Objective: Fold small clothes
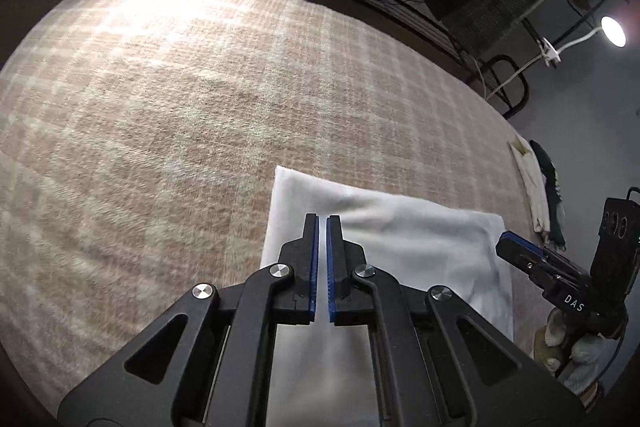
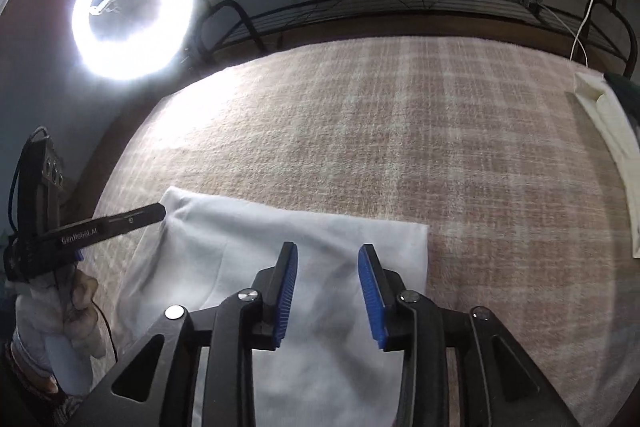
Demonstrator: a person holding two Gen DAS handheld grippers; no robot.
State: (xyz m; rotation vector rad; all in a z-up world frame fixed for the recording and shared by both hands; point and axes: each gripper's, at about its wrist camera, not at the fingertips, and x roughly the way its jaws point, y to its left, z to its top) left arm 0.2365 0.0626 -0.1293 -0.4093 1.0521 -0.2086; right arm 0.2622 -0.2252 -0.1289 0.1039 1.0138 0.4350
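White cloth [image 1: 400, 251] lies beneath both claws: left claw [image 1: 322, 223] nearly closed, right claw [image 2: 328, 251] wide.

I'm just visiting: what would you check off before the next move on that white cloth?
1. White cloth lies flat on the plaid blanket: ok.
2. Left gripper free of fabric, pads nearly together, nothing between them: ok.
3. Right gripper open and empty above the cloth: ok.
4. The two grippers are apart, not colliding: ok.
5. Cloth's near edge visible for a grasp: cannot tell, grippers hide it.
6. Folded pile lies clear of the cloth: ok.
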